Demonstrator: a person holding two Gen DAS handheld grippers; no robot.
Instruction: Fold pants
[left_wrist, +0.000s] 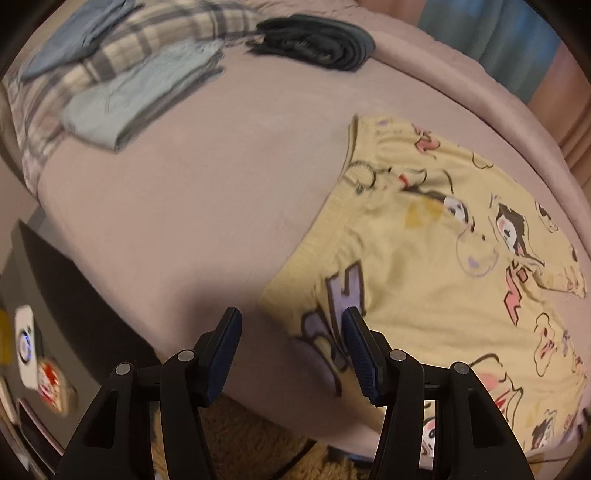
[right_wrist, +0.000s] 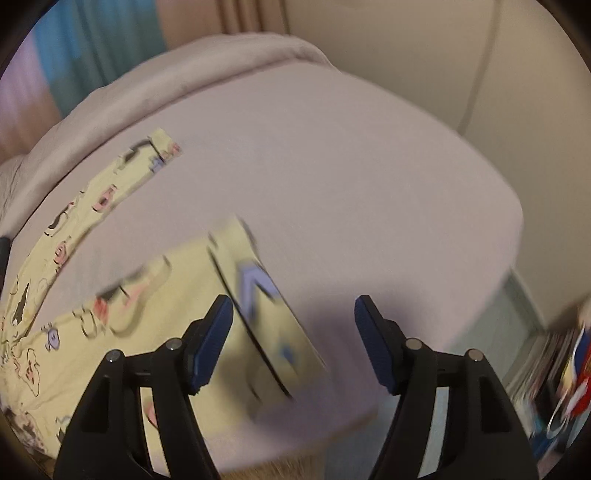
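Observation:
Yellow cartoon-print pants (left_wrist: 436, 266) lie spread flat on a mauve bed (left_wrist: 207, 206). In the left wrist view the waistband runs diagonally near the middle, and my left gripper (left_wrist: 291, 325) is open just above the waistband's near corner, holding nothing. In the right wrist view the pants (right_wrist: 110, 295) show two legs spread apart: one reaches to the far left, the other ends at a hem just ahead of me. My right gripper (right_wrist: 293, 314) is open and empty above that near leg's hem, over the bed (right_wrist: 332, 166).
Folded clothes sit at the bed's far side: a light blue piece (left_wrist: 136, 96), a plaid one (left_wrist: 147, 33) and a dark one (left_wrist: 314, 40). A dark cabinet (left_wrist: 55, 295) with small items stands left of the bed. Books and clutter (right_wrist: 561, 373) lie on the floor at right.

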